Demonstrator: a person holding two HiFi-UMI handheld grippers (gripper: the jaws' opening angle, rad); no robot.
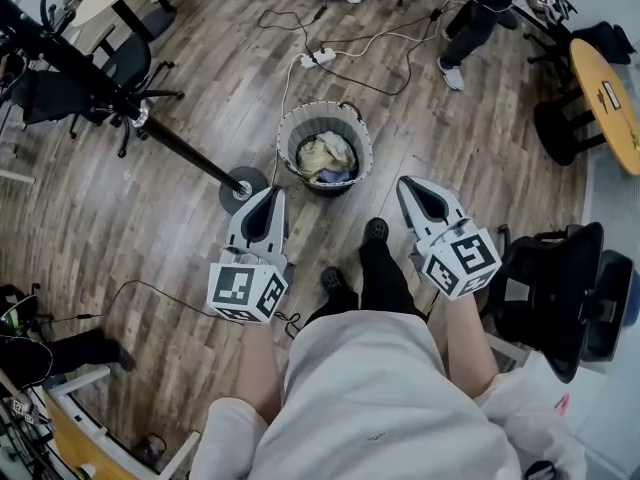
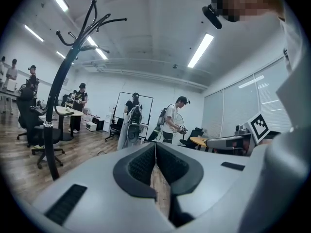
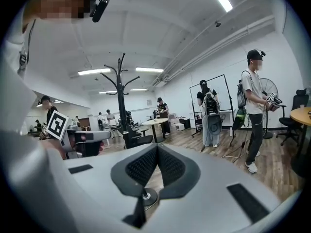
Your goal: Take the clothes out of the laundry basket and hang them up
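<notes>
1. Both claws are shut with nothing in them. Your left gripper (image 1: 272, 194) has its jaws pressed together on plain air. Your right gripper (image 1: 406, 184) is the same, pads meeting and only floor showing past them.
2. Step-wise, I'd say you're right at the start, on the approach. Nothing looks lifted out yet, and the hooks of the coat stand (image 2: 60, 86) are bare in both gripper views.
3. Your laundry basket (image 1: 364, 148) sits on the wood floor just ahead of your feet. It's a little beyond the two gripper tips and roughly between them, right beside the stand's round base.
4. Inside it there's a rumpled heap of clothes (image 1: 326, 154), with a pale yellowish piece on top and something bluish-grey underneath. I can't tell how many pieces that is.
5. My guess for the next move: open one set of jaws before you go in. Both grippers point out across the room right now, so you'd have to tip one down into the basket and pinch the top piece by a fold.
6. Grab only one layer if you can, or the whole heap may come up with it.
</notes>
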